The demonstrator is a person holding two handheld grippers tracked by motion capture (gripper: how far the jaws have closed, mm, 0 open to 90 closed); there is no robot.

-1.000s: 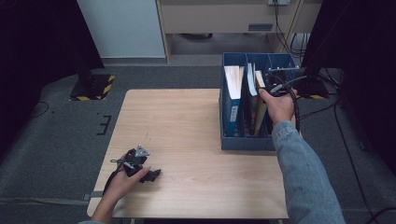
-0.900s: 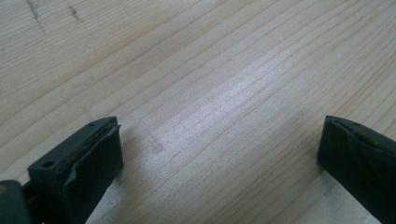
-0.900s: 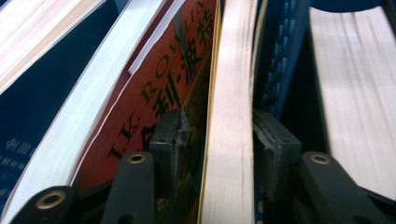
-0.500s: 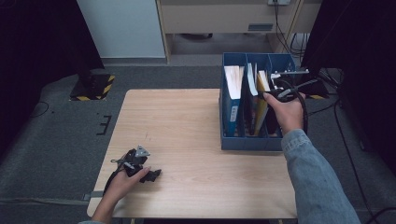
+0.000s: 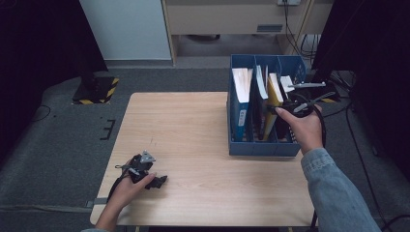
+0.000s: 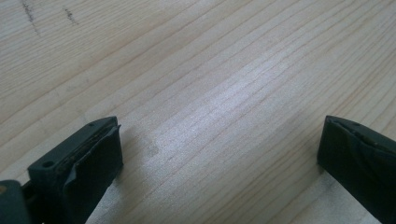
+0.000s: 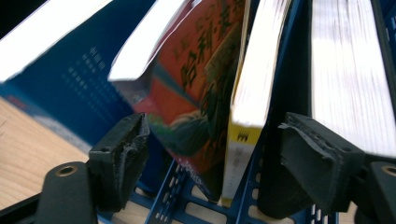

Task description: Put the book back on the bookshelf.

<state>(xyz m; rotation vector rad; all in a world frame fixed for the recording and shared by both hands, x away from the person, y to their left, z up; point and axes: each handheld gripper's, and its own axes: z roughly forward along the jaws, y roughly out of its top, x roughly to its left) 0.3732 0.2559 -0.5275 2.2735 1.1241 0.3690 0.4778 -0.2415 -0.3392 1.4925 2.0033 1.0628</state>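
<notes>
A blue file rack [image 5: 261, 147] stands at the table's right side with several upright books in its slots. My right gripper [image 5: 286, 104] hovers over its right slots, at the yellow-spined book [image 5: 274, 94]. In the right gripper view the right gripper [image 7: 217, 126] is open and its jaws have just been opening; an orange-red book [image 7: 196, 84] and the yellow book [image 7: 247, 93] stand between and beyond the pads, which press on nothing. My left gripper [image 5: 147, 171] rests on the table [image 5: 193, 130] near the front left, and in its own view the left gripper [image 6: 219, 135] is open over bare wood.
A dark-blue book [image 7: 70, 79] leans at the left of the rack, and a thick white-paged book [image 7: 345, 70] fills the slot by my right jaw. Cables [image 5: 333, 92] trail off the table's right edge. A white cabinet [image 5: 125, 29] stands beyond the table.
My right hand has shifted to the right and a little nearer along the rack, and its jaws stand wider. The left hand has not moved.
</notes>
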